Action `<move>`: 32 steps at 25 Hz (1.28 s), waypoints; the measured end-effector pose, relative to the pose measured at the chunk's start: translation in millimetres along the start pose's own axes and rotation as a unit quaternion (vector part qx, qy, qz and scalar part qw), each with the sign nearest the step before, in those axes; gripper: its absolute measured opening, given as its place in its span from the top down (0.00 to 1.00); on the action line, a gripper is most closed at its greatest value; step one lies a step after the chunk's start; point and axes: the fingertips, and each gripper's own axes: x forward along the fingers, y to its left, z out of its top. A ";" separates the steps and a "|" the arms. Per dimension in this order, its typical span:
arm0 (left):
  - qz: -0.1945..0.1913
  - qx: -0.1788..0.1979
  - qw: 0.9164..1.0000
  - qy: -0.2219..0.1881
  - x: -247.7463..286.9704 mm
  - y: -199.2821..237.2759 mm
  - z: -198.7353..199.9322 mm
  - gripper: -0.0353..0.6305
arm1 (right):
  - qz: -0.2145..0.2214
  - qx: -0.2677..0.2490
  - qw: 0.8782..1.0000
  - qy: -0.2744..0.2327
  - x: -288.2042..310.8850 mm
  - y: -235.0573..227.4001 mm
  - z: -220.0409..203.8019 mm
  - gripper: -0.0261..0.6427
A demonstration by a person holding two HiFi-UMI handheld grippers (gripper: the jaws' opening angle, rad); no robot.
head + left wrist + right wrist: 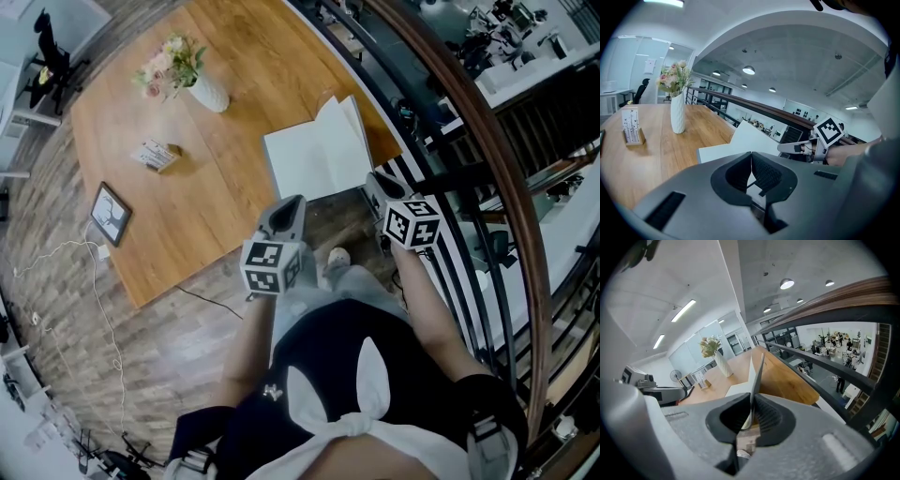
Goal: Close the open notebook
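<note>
Head view first: where is the notebook [314,159]?

It lies open at the near right corner of the wooden table [187,187], close to the railing [450,141]. Its left half lies flat and its right half stands raised.

What has hold of it?

The right gripper [752,414]. Its jaws are pinched onto the raised half, which shows edge-on between the pads.

And the left gripper [751,164]?

It hangs just off the table's near edge, beside the flat half. Its jaws are closed tip to tip with nothing in them.

Anything else on the table?

A vase of flowers [208,92], a card stand [157,155] and a picture frame [111,214], all well apart from the notebook.
</note>
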 end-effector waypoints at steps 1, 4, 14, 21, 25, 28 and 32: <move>0.001 -0.001 1.000 0.000 -0.6 0.4 0.1 0.92 | 0.001 -0.004 1.000 0.000 0.3 1.8 0.9 0.92; 0.004 -0.002 1.000 0.002 -2.2 3.8 0.6 0.92 | 0.004 -0.012 1.000 -0.002 2.1 8.5 4.0 0.92; 0.009 -0.004 1.000 0.000 -4.9 7.0 -0.8 0.92 | 0.021 -0.021 1.000 -0.001 3.7 23.9 4.4 0.92; 0.010 -0.004 1.000 0.003 -6.8 8.8 -1.2 0.92 | 0.033 -0.026 0.999 0.000 5.7 33.9 5.6 0.92; 0.014 -0.003 1.000 0.005 -8.9 10.3 -0.9 0.92 | 0.039 -0.028 0.999 0.001 6.1 39.4 5.9 0.92; 0.016 -0.008 1.000 0.008 -8.9 12.2 -4.5 0.92 | 0.040 -0.030 0.999 0.001 7.5 41.2 4.9 0.92; 0.015 -0.007 1.000 0.005 -9.9 13.3 -3.3 0.92 | 0.045 -0.033 0.998 0.000 9.4 47.8 4.9 0.92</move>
